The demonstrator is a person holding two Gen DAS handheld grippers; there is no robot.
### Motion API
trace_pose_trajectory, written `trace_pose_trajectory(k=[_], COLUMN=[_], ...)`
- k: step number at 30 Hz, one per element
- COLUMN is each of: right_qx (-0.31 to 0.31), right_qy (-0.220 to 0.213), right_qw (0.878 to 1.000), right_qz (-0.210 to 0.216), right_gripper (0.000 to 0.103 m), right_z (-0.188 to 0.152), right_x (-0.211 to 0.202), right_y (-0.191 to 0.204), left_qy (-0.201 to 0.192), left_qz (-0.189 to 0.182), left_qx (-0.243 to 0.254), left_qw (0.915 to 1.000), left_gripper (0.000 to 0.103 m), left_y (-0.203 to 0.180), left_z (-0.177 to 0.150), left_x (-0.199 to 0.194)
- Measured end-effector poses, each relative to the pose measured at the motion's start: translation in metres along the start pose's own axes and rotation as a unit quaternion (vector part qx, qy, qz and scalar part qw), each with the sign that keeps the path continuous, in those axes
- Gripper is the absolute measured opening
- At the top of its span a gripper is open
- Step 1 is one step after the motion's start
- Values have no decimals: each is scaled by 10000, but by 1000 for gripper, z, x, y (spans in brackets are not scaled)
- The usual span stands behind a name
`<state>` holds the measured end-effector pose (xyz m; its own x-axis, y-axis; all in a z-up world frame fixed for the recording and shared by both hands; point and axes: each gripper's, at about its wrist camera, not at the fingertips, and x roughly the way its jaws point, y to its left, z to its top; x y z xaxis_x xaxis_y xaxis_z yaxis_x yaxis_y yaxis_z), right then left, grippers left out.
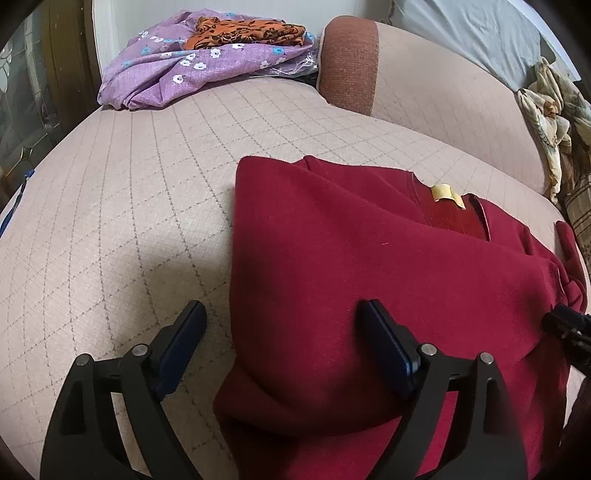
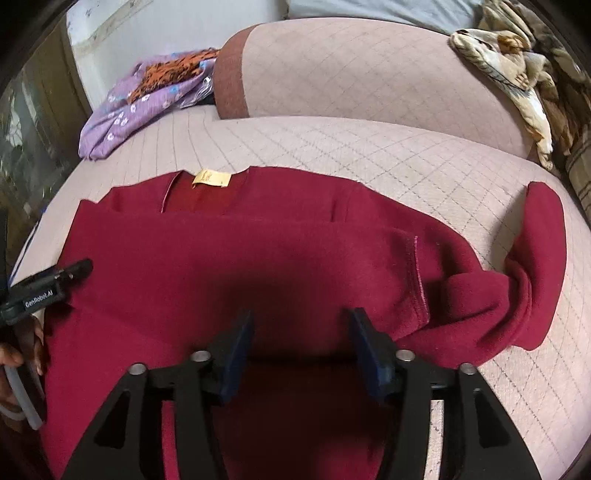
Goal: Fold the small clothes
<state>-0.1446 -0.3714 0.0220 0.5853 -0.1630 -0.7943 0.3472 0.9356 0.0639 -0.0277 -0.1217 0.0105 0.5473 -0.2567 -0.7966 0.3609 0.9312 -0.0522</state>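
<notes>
A dark red sweater (image 1: pixel 369 258) (image 2: pixel 258 258) lies flat on the beige quilted seat (image 1: pixel 129 184), neck away from me, its yellow label (image 1: pixel 445 194) (image 2: pixel 211 178) showing. One sleeve (image 2: pixel 535 258) lies bunched and bent at the right. My left gripper (image 1: pixel 284 314) is open and straddles the sweater's left edge, one finger over the seat and one over the cloth. My right gripper (image 2: pixel 301 321) stands open over the sweater's lower middle, with nothing pinched between its pads. In the right wrist view the left gripper's tip (image 2: pixel 79 267) shows at the left edge, with a hand below it.
A purple flowered cloth (image 1: pixel 184 62) (image 2: pixel 122 110) with an orange and black one (image 1: pixel 243 33) on it lies at the back left. A beige bolster with a rust band (image 1: pixel 351 62) (image 2: pixel 369 74) runs along the back. A crumpled patterned blanket (image 1: pixel 554 122) (image 2: pixel 517 55) sits at the far right.
</notes>
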Motion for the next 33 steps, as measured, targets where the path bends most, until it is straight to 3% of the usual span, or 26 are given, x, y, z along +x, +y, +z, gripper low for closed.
trace_pose_trajectory(k=[5, 7, 11, 13, 15, 16, 17, 18, 19, 20, 21, 23, 26, 28, 29, 30, 33], right_qx=[-132, 19, 645, 701, 718, 830, 962, 1167, 1367, 1459, 1386, 1456, 1805, 2102, 2278, 2472, 2950], right_qy=[132, -77, -465, -282, 191, 393, 527, 682, 786, 779, 566, 343, 33, 110, 154, 167, -97], right_qw=[9998, 10000, 9926, 9862, 9719, 9676, 9663, 9669, 9675, 9658, 9692, 9726, 9667, 9583, 9527, 9470, 9336], right_qz=[23, -27, -917, -1471, -2232, -2352, -2328, -2165, -1976, -1995, -1955, -1778, -1811, -1933, -2007, -2046, -2033], right_gripper=[61, 61, 85, 86, 86, 85, 79, 55, 41, 22, 15, 13, 15, 36, 56, 63, 63], right_z=[6, 19, 53, 70, 86, 90, 90, 86, 83, 79, 76, 70, 41, 16, 5, -6, -27], right_x=[-1, -16, -36, -23, 7, 20, 29, 38, 44, 43, 30, 6, -41, -60, -66, -73, -98], right_y=[-3, -17, -80, -110, -146, -161, -173, -186, -197, -203, -205, -211, -234, -257, -267, -276, -291], left_qy=[-8, -10, -6, -7, -14, -12, -9, -4, -3, -5, -4, -4, -6, -5, -7, -7, -13], left_qz=[-19, -2, 29, 55, 78, 71, 65, 59, 59, 64, 62, 60, 59, 56, 58, 61, 64], left_qx=[-20, -10, 5, 24, 40, 33, 24, 15, 14, 17, 16, 13, 14, 13, 14, 17, 17], left_qw=[10000, 10000, 10000, 10000, 10000, 10000, 10000, 10000, 10000, 10000, 10000, 10000, 10000, 10000, 10000, 10000, 10000], left_gripper=[88, 88, 90, 91, 92, 92, 93, 94, 94, 94, 94, 94, 94, 94, 94, 94, 94], left_y=[1, 0, -1, -2, -3, -2, -2, -1, -1, -1, -1, -1, -1, -1, -2, -2, -1], left_z=[-1, -1, -1, -1, -1, -1, 0, 0, 0, 0, 0, 0, 0, 0, 0, 0, 0], left_x=[0, 0, 1, 2, 3, 4, 4, 4, 5, 5, 5, 6, 6, 6, 6, 6, 5])
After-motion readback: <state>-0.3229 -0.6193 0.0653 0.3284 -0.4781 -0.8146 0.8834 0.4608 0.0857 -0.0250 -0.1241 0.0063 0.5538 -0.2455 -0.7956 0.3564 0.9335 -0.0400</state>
